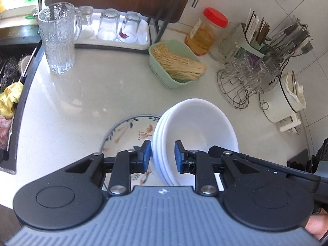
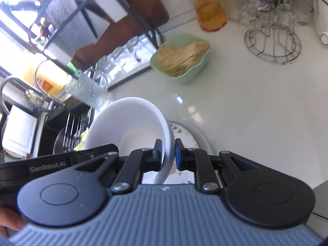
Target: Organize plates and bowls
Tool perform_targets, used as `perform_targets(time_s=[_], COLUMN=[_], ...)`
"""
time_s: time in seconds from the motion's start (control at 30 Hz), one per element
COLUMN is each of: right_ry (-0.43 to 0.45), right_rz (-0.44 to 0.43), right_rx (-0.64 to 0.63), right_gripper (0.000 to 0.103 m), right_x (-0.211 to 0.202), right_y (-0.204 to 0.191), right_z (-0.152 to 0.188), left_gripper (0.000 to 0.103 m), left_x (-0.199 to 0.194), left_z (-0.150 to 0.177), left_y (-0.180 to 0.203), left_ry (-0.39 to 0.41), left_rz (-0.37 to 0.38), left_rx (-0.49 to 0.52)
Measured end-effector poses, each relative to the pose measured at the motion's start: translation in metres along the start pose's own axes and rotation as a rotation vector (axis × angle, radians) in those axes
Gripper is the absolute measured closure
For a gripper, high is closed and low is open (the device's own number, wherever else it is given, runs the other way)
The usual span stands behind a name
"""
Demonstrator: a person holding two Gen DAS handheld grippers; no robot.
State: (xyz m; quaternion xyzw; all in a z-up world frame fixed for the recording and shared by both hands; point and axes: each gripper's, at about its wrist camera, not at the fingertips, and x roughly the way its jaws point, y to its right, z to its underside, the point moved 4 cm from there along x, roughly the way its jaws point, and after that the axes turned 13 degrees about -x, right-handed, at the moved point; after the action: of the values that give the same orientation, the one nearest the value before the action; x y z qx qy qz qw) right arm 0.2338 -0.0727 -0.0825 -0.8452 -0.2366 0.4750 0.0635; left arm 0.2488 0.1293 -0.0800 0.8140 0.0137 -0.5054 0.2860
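Observation:
A stack of white bowls [image 1: 196,127] is held tilted over a flower-patterned plate [image 1: 127,133] on the white counter. My left gripper [image 1: 163,156] is shut on the stack's left rim, one pad outside and one inside. In the right wrist view my right gripper [image 2: 168,153] is shut on the right rim of the white bowls [image 2: 127,123], with the patterned plate [image 2: 190,135] just beneath. The other gripper's black body [image 2: 51,164] shows at the left.
A green basket of sticks [image 1: 176,61] sits behind the bowls. A glass pitcher [image 1: 57,37] and a tray of upturned glasses [image 1: 114,28] stand at the back left. A red-lidded jar [image 1: 205,30], wire rack [image 1: 237,82] and small white pot [image 1: 280,100] are at the right. The sink [image 1: 10,78] is left.

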Motion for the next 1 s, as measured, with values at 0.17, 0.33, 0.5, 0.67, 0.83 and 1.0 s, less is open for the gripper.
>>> perform_targets(time_s=[0.17,0.33,0.5,0.67,0.83,1.0], right_ry=[-0.024,-0.028,-0.052,-0.098,-0.122,-0.113], right_rz=[-0.001,-0.005,0.021,0.048,0.072,0.101], right_rx=[-0.023,-0.045,-0.072,-0.047,-0.018,-0.004], right_gripper=[0.086,0.086,0.086,0.086,0.086,0.086], right_x=[0.017,0.032,0.042,0.053,0.065,0.067], right_y=[-0.015,-0.026,-0.027,-0.018,-0.011,-0.008], right_z=[0.0,-0.005,0.0,0.016,0.027,0.027], left_gripper=[0.076,0.076,0.076,0.076,0.076,0.076], left_x=[0.004,0.02,0.035,0.053,0.069,0.076], left_z=[-0.004,-0.003,0.006,0.015,0.017,0.017], left_y=[-0.022,-0.045,-0.053,-0.055,-0.049,-0.051], left_ry=[0.02,-0.017,-0.057,-0.088,-0.108,-0.135], left_rz=[-0.007,0.003,0.016,0.001,-0.021,-0.008], left_rx=[-0.045,-0.117,-0.114,-0.094,-0.037,-0.016])
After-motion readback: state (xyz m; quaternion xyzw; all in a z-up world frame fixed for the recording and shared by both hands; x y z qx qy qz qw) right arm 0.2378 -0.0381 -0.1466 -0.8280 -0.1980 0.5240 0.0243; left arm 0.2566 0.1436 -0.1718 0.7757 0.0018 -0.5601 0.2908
